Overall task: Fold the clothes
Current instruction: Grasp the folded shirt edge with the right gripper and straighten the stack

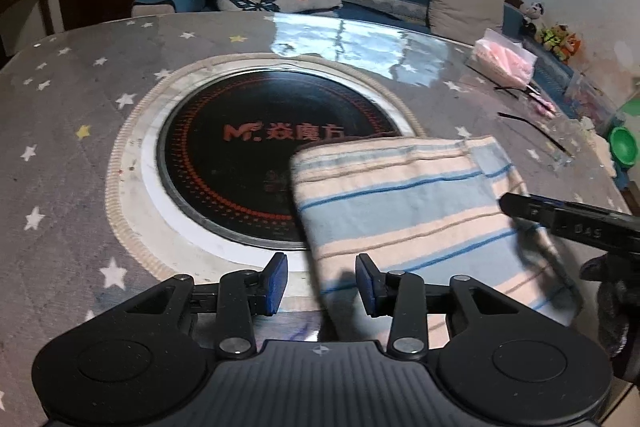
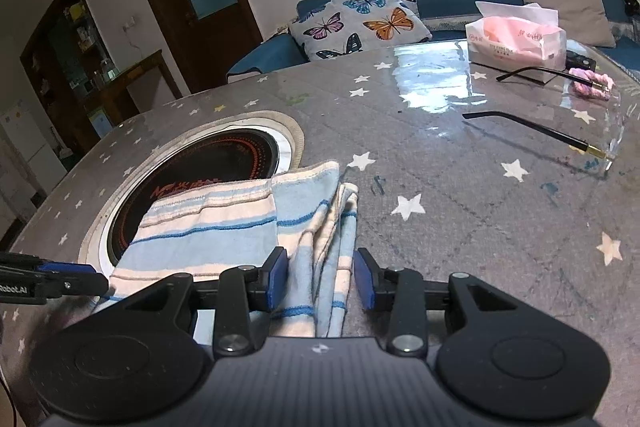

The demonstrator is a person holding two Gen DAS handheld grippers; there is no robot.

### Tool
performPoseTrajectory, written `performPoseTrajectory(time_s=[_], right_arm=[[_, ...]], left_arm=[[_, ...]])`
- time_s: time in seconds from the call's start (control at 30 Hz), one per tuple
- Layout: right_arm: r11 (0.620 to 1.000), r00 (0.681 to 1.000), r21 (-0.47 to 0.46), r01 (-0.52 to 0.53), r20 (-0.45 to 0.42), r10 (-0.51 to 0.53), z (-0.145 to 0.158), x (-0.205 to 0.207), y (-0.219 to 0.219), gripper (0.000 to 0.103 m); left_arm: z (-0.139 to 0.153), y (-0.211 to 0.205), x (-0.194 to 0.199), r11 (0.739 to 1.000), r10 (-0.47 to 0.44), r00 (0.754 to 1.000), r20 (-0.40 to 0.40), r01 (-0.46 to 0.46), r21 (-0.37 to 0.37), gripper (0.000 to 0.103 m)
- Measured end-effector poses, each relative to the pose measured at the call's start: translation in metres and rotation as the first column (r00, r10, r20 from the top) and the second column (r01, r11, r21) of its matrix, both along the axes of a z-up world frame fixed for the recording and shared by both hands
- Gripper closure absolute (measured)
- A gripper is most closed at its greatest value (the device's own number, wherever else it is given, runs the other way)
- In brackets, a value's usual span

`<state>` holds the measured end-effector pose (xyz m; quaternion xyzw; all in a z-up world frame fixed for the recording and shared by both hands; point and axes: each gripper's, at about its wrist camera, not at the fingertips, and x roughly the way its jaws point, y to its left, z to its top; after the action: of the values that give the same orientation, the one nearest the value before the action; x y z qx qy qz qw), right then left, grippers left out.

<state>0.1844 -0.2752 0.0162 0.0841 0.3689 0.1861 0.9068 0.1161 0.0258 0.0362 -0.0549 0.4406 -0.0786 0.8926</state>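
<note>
The counter (image 2: 460, 187) is a broad round top under a grey, star-printed cover, glossy in its far part. Set into it is a black cooktop disc (image 1: 248, 155) with orange lettering, ringed by a pale rim. The striped towel (image 1: 404, 211) lies flat on the counter, already folded into a thick oblong. In the left wrist view it lies ahead of the left gripper (image 1: 321, 285), with its near-left edge passing between the fingers. Its far corner laps over the disc.

The left gripper's fingers stand apart and grip nothing. The right gripper (image 2: 320, 279) also has its fingers apart, straddling the towel's stacked side edges without pressing them. In the left wrist view its fingertip (image 1: 520, 205) comes in from the right over the towel's edge.

The towel looks like soft, light terry, limp and likely to sag and slide on the glossy cover. The firmest hold would probably be at a corner or on the layered edge, pinching all plies together so that none peels away.

Open counter lies ahead and to the right of the right fingers. Farther off to the right are a pair of glasses (image 2: 532, 131), a tissue pack (image 2: 516, 39) and a pink hair tie (image 2: 592, 83), well apart from the towel.
</note>
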Motion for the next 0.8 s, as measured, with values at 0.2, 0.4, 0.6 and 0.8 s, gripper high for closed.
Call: performPoseTrajectory(time_s=[0.2, 0.4, 0.6, 0.8], right_arm=[[1.0, 1.0, -0.017, 0.012, 0.005, -0.012, -0.001, -0.001, 0.003, 0.067], [1.0, 1.0, -0.006, 0.016, 0.005, -0.016, -0.002, -0.003, 0.006, 0.079], [0.999, 0.999, 0.01, 0.039, 0.008, -0.039, 0.001, -0.01, 0.004, 0.087], [0.998, 0.998, 0.009, 0.058, 0.008, -0.058, 0.0, -0.021, 0.002, 0.085]], left_arm=[[-0.008, -0.005, 0.005, 1.0, 0.004, 1.0, -0.028, -0.004, -0.01, 0.066], [-0.01, -0.006, 0.006, 1.0, -0.009, 1.0, -0.024, 0.008, -0.016, 0.079], [-0.009, -0.004, 0.005, 0.999, -0.025, 1.0, -0.016, 0.025, -0.02, 0.086], [-0.009, -0.003, 0.004, 0.999, -0.039, 0.999, -0.013, 0.039, -0.016, 0.084]])
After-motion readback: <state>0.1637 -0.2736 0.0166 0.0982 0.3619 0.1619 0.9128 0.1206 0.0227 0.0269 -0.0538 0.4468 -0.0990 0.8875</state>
